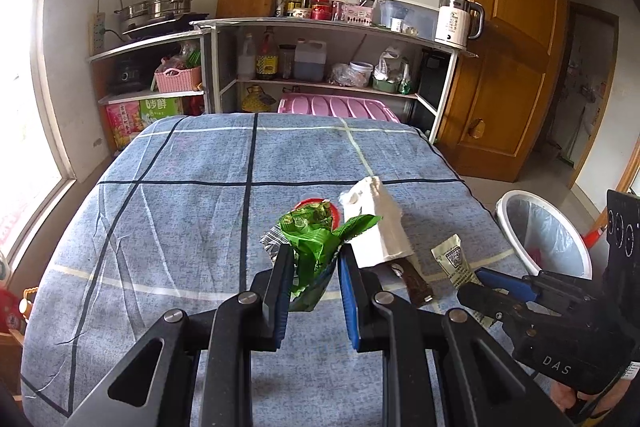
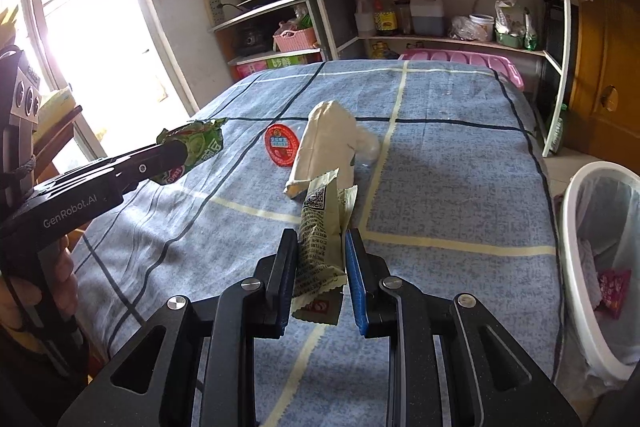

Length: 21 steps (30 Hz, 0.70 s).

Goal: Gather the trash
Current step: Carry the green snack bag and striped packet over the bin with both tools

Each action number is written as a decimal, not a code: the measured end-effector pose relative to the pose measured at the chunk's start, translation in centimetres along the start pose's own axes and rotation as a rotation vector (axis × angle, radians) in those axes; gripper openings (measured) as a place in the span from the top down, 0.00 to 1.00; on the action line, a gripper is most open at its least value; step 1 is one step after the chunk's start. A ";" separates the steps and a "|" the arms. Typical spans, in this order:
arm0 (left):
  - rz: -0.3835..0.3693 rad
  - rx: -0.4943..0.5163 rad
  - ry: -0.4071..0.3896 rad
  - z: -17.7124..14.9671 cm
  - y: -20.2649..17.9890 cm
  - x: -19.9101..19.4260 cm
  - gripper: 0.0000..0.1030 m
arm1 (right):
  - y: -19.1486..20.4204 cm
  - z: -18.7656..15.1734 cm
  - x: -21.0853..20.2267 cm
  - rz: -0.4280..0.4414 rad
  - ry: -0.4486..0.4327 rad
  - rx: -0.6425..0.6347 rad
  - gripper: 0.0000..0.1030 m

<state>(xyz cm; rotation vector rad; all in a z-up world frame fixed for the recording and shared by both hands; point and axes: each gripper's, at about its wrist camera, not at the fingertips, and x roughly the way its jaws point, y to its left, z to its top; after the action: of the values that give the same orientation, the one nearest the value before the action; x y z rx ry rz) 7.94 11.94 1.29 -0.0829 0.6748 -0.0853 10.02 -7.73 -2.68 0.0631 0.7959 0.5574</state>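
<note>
The right tongs [image 2: 316, 259] pinch a pale packet [image 2: 320, 247], its long side pointing up. The left tongs [image 1: 312, 267] pinch a green wrapper [image 1: 312, 239]. Both are above the desk [image 2: 460, 187]. The white bin [image 2: 592, 267] stands beside the desk, on the right, nearer the right tongs. White paper [image 2: 324, 143] and a red lid [image 2: 282, 145] lie farther off.

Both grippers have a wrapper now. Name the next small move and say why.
Probably carry the right gripper with its beige sachet over the white trash bin at its right; the left gripper holds the green wrapper, farther from the bin.
</note>
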 end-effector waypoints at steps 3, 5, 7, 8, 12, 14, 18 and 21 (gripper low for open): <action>-0.030 0.015 -0.005 0.4 -1.6 0.1 0.78 | -1.1 0.1 -1.2 -0.017 -0.030 0.027 0.76; -0.043 0.028 -0.008 0.5 -2.6 0.1 0.78 | -1.9 0.2 -2.1 -0.026 -0.047 0.039 0.76; -0.058 0.042 -0.009 0.8 -3.8 0.3 0.78 | -2.7 0.3 -3.0 -0.043 -0.062 0.047 0.76; -0.066 0.048 -0.010 0.9 -4.3 0.4 0.78 | -3.0 0.3 -3.3 -0.049 -0.067 0.051 0.76; -0.105 0.072 -0.009 1.3 -6.5 0.7 0.78 | -4.5 0.6 -4.9 -0.077 -0.094 0.070 0.76; -0.126 0.087 -0.009 1.6 -7.9 1.0 0.78 | -5.4 0.6 -5.8 -0.100 -0.109 0.079 0.76; -0.173 0.126 -0.009 2.1 -10.8 1.6 0.78 | -7.1 0.7 -7.6 -0.136 -0.135 0.103 0.76; -0.209 0.150 -0.001 2.4 -12.9 2.2 0.78 | -8.6 0.6 -8.9 -0.165 -0.148 0.121 0.76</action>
<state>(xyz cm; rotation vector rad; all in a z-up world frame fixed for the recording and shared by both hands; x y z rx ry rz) 10.51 -1.03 3.19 -0.0084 0.6552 -0.3360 9.24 -19.40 1.40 0.1474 0.6824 0.3440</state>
